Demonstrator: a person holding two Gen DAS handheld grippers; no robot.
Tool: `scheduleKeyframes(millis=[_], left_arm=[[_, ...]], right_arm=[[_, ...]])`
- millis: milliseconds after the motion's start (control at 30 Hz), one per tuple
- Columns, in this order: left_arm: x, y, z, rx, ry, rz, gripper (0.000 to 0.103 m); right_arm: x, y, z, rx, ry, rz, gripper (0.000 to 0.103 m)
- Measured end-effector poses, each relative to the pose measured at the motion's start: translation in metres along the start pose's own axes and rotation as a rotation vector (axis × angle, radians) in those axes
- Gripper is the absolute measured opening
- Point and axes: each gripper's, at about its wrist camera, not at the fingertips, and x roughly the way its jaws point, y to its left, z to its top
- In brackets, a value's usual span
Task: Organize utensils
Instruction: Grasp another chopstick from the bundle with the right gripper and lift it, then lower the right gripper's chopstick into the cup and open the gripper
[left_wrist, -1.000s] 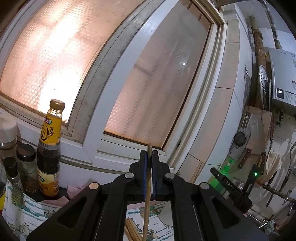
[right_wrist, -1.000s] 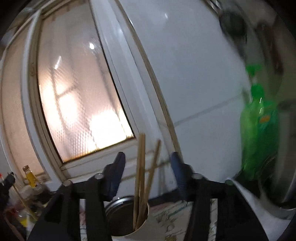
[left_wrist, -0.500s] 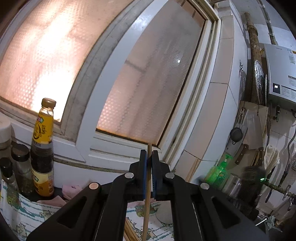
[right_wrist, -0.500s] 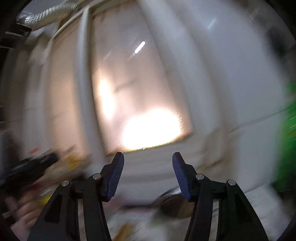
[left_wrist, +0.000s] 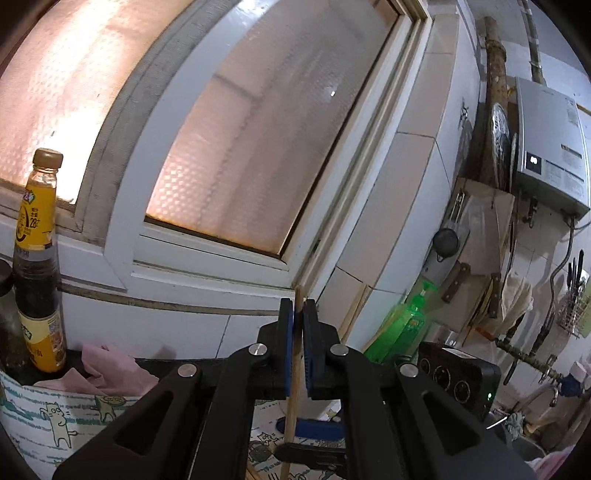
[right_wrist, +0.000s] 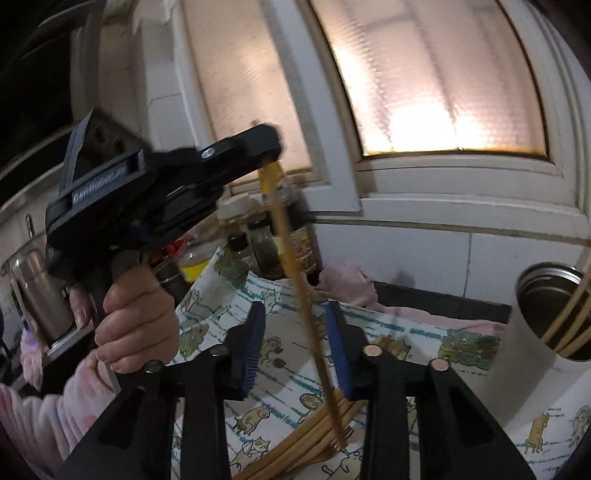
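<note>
The left gripper (left_wrist: 298, 325) pinches one chopstick (left_wrist: 293, 380) between its fingers, while the right gripper (right_wrist: 295, 332) fingers stand spread, empty.

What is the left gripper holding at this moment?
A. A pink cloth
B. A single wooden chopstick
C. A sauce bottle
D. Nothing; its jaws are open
B: the left gripper has its blue pads closed on one chopstick, which the right wrist view also shows.

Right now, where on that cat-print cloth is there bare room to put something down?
The cat-print cloth is bare between the chopstick pile and the pink rag. It is crowded at the bottles and the metal holder.
</note>
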Motion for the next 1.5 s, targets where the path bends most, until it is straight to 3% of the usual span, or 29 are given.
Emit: scheduleKeyframes(millis=[33,67,133,200,233,333,433,500,633,767,967,1067,1133,1233,1300,1500], left_arm=[[0.001,-0.002,-0.001,0.007,0.003,0.000,0.004],[0.003,-0.004,-0.001,0.012,0.004,0.005,0.004],[0.004,-0.005,-0.002,0.016,0.003,0.021,0.010],[0.003,-0.005,-0.002,0.009,-0.018,0.065,0.047],[0.002,-0.004,-0.002,0.014,-0.035,0.096,0.051],[0.001,-0.002,-0.001,0.025,-0.054,0.168,0.060],[0.001,0.005,0.000,0.004,-0.058,0.199,0.069],[0.004,0.006,0.001,0.022,-0.045,0.265,0.076],[0.017,0.002,-0.002,0.088,0.003,0.389,0.084],[0.025,-0.001,-0.008,0.123,0.029,0.419,0.100],[0.047,0.003,-0.016,0.150,0.142,0.498,0.102],[0.066,0.013,-0.024,0.149,0.279,0.545,0.102],[0.082,0.026,-0.034,0.135,0.404,0.580,0.102],[0.100,0.049,-0.049,0.054,0.542,0.551,0.099],[0.108,0.057,-0.056,0.023,0.608,0.524,0.088],[0.119,0.054,-0.073,-0.010,0.704,0.466,0.072]], right_arm=[[0.001,0.003,-0.001,-0.012,0.000,-0.016,0.014],[0.001,0.004,-0.003,-0.015,-0.002,-0.027,0.009],[0.009,0.005,-0.004,-0.018,-0.004,-0.044,0.008],[0.004,0.009,-0.002,-0.064,-0.031,-0.091,0.008],[0.001,0.011,-0.002,-0.072,-0.049,-0.112,0.008],[-0.009,0.006,0.003,-0.051,-0.115,-0.184,0.008],[-0.025,-0.007,0.008,0.017,-0.216,-0.287,0.008],[-0.042,-0.013,0.012,0.047,-0.306,-0.361,0.008],[-0.073,-0.007,0.018,-0.002,-0.426,-0.400,0.008],[-0.095,-0.010,0.021,0.017,-0.527,-0.475,0.008],[-0.133,-0.047,0.019,0.219,-0.675,-0.561,0.008],[-0.145,-0.057,0.017,0.246,-0.721,-0.603,0.008],[-0.144,-0.054,0.018,0.203,-0.726,-0.687,0.008],[-0.128,-0.057,0.023,0.187,-0.630,-0.685,0.008],[-0.116,-0.063,0.025,0.195,-0.550,-0.662,0.008],[-0.080,-0.069,0.027,0.181,-0.337,-0.575,0.008]])
